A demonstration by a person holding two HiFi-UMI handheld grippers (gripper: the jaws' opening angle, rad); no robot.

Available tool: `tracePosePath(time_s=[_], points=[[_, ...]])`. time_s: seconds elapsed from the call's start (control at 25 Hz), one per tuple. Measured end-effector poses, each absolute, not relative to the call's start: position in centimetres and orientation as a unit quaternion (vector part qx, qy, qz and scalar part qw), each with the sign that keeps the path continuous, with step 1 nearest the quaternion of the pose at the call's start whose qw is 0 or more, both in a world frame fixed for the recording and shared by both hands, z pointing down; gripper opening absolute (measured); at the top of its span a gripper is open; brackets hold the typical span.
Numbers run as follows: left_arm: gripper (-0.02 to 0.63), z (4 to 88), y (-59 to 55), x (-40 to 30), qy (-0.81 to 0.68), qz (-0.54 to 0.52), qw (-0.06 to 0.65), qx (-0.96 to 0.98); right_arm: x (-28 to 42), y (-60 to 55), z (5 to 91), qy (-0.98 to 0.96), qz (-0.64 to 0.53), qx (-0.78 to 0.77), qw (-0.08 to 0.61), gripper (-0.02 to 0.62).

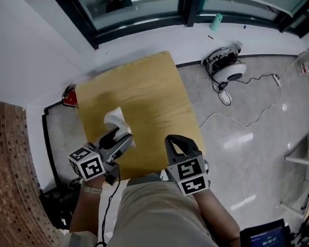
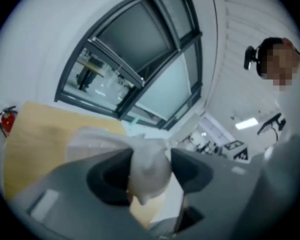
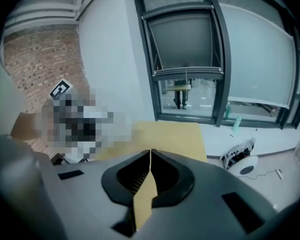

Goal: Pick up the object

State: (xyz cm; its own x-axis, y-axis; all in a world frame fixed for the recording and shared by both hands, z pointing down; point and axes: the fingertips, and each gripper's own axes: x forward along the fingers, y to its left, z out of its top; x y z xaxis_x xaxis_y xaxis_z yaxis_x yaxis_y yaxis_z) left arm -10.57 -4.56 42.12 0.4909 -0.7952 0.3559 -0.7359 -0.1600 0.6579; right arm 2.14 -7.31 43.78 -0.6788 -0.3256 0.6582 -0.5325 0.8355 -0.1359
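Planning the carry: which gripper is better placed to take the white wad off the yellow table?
Left. The left gripper has the white wad clamped between its fingers; the right gripper is shut and empty.

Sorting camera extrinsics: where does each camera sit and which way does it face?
Head view: on the person's head, steeply down at the yellow table; shows left gripper, right gripper, forearms.
Left gripper view: on that gripper, facing the window past jaws shut on a white wad.
Right gripper view: on that gripper, facing table and window over shut jaws.
Shared: all show the table.
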Motion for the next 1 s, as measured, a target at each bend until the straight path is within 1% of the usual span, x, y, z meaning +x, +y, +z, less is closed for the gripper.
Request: tracePosePath(time_s=[0.16,0.32,0.44,0.6,0.64,0.68,0.72,0.8,0.88,1.0], points=[[0.242,37.4,-2.7,-12.9,-0.531,-0.159,0.396,0.732,-3.1,-7.9,40.9,-0.933,0.149,0.189,0.269,0.011],[0.242,32.8,1.1,-14.4,-0.487,-0.297,0.385,0.725,-8.2,-5.9,37.5,-0.957,0.189,0.105,0.191,0.011],[0.242,30.6,4.2,-14.9,-0.455,-0.354,0.374,0.727,-10.8,-3.8,35.7,-0.967,0.184,0.051,0.167,0.011],[0.242,29.9,6.5,-13.4,-0.431,-0.327,0.368,0.757,-13.4,-1.5,34.6,-0.967,0.196,-0.016,0.16,0.019],[0.243,29.8,6.9,-12.9,-0.425,-0.315,0.366,0.766,-13.8,-0.9,34.6,-0.964,0.205,-0.034,0.164,0.06],[0.243,29.7,7.2,-12.5,-0.418,-0.306,0.363,0.774,-14.1,-0.4,34.7,-0.961,0.215,-0.047,0.167,0.126],[0.243,29.4,7.5,-12.2,-0.411,-0.301,0.36,0.781,-14.2,-0.1,34.8,-0.959,0.221,-0.053,0.169,0.177],[0.244,28.9,8.2,-11.8,-0.392,-0.302,0.356,0.793,-14.2,0.0,34.9,-0.957,0.226,-0.061,0.169,0.217],[0.244,28.5,8.8,-11.8,-0.366,-0.31,0.355,0.802,-14.0,0.4,34.9,-0.953,0.236,-0.087,0.166,0.218],[0.245,27.8,9.6,-11.4,-0.322,-0.316,0.348,0.821,-13.5,1.0,34.1,-0.938,0.279,-0.146,0.142,0.216]])
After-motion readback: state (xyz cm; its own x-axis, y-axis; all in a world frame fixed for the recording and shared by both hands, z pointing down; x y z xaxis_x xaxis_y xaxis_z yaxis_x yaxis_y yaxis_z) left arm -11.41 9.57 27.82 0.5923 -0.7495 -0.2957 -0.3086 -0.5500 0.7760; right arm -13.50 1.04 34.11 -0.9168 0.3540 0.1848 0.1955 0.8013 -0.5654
